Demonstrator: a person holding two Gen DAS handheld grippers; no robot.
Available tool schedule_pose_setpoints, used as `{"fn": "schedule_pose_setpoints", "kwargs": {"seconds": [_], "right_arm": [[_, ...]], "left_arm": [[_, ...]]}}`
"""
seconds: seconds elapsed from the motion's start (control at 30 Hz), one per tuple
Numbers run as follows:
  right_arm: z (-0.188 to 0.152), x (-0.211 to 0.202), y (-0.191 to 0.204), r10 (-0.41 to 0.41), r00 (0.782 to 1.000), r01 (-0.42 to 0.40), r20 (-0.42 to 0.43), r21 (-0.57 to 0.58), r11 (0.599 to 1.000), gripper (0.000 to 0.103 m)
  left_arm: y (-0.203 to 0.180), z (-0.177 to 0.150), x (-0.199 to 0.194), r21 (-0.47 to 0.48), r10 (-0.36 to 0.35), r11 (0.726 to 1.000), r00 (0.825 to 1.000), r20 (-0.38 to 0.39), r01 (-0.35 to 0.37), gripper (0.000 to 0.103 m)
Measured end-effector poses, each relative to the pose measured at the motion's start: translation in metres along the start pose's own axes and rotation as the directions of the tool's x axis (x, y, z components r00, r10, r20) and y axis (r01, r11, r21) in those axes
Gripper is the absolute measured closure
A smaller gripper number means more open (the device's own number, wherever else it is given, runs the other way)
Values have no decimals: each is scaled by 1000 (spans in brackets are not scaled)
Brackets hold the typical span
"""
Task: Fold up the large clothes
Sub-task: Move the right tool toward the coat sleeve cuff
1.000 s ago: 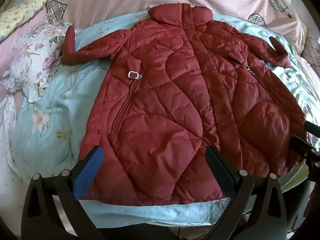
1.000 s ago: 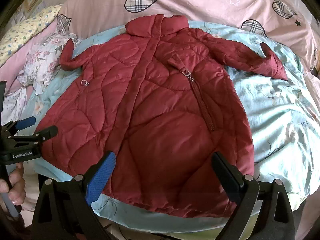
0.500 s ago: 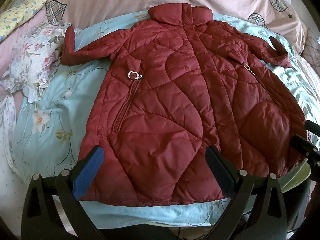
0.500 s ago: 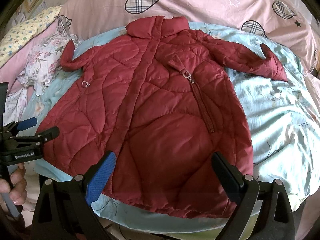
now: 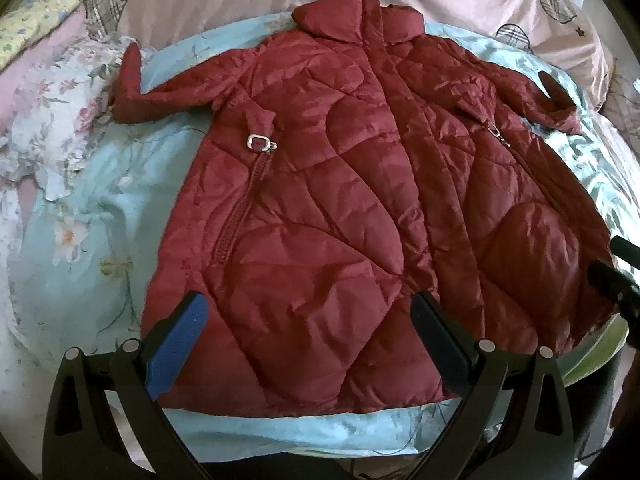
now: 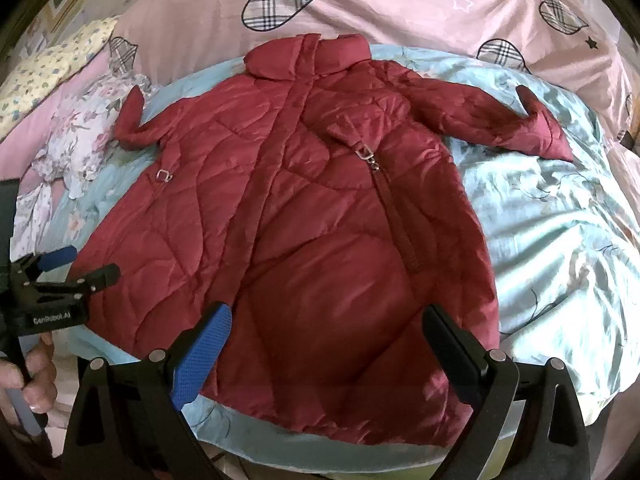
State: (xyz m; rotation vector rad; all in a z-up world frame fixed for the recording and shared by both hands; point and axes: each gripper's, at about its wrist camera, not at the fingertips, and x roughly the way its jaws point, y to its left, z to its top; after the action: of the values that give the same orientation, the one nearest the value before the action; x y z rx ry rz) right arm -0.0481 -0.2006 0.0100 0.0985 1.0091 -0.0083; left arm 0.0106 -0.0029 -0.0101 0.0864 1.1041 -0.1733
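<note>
A dark red quilted coat (image 5: pixel 340 200) lies flat and spread out on the bed, collar at the far end, hem toward me, both sleeves out to the sides. It also shows in the right wrist view (image 6: pixel 320 220). My left gripper (image 5: pixel 308 328) is open and empty, hovering over the hem's left half. My right gripper (image 6: pixel 328 344) is open and empty over the hem's right half. The left gripper also shows at the left edge of the right wrist view (image 6: pixel 76 266). The right gripper's tip shows at the right edge of the left wrist view (image 5: pixel 612 276).
The coat rests on a light blue floral sheet (image 5: pixel 80 208). A pink quilt with plaid hearts (image 6: pixel 400 8) lies behind the collar. Floral pillows (image 5: pixel 48 112) lie at the left. The bed's near edge runs just below the hem.
Both grippers have drifted slightly; the coat sits a touch lower in both views. Nothing was grasped or released.
</note>
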Motion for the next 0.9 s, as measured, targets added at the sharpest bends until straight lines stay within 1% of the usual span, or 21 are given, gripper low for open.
{"fn": "schedule_pose_setpoints", "kwargs": {"seconds": [0.1, 0.17, 0.3, 0.33, 0.4, 0.43, 0.53, 0.6, 0.63, 0.7, 0.73, 0.8, 0.9], "right_arm": [[4, 2, -8, -9, 1000, 9, 7, 19, 1000, 6], [7, 4, -16, -12, 1000, 12, 14, 34, 999, 6], [18, 4, -37, -16, 995, 9, 94, 73, 997, 6], [21, 2, -43, -22, 991, 12, 130, 80, 997, 6], [28, 3, -56, -34, 991, 20, 133, 104, 994, 6], [32, 2, -61, -58, 990, 44, 132, 103, 994, 6], [44, 4, -81, -81, 987, 62, 142, 135, 989, 6], [54, 5, -96, -107, 985, 86, 135, 153, 984, 6], [58, 8, -103, -107, 986, 85, 129, 168, 982, 6], [70, 9, -120, -132, 982, 104, 138, 189, 976, 6], [75, 15, -128, -132, 983, 103, 127, 208, 973, 6], [87, 18, -148, -147, 980, 111, 135, 242, 964, 6], [106, 25, -180, -174, 974, 123, 148, 300, 946, 6]], "left_arm": [[3, 1, 5, -22, -35, 999, 999, -14, 35, 1], [6, 3, 8, -27, -37, 999, 999, -8, 37, 1], [6, 9, 13, -31, -34, 999, 999, -1, 34, 1], [6, 11, 16, -32, -34, 999, 999, -4, 34, 1], [9, 15, 20, -27, -19, 999, 999, -27, 18, 1], [10, 17, 23, -28, -10, 1000, 999, -35, 9, 1], [12, 24, 31, -44, 0, 999, 999, -42, -2, 1], [14, 30, 35, -58, -4, 998, 1000, -28, 3, 1], [14, 33, 38, -63, -7, 998, 1000, -26, 6, 1], [15, 39, 41, -65, -5, 998, 1000, -29, 3, 1], [15, 43, 43, -67, -4, 998, 1000, -30, 2, 1], [16, 49, 46, -71, -6, 997, 999, -33, 4, 1], [18, 58, 45, -68, -33, 997, 999, 5, 33, 1]]}}
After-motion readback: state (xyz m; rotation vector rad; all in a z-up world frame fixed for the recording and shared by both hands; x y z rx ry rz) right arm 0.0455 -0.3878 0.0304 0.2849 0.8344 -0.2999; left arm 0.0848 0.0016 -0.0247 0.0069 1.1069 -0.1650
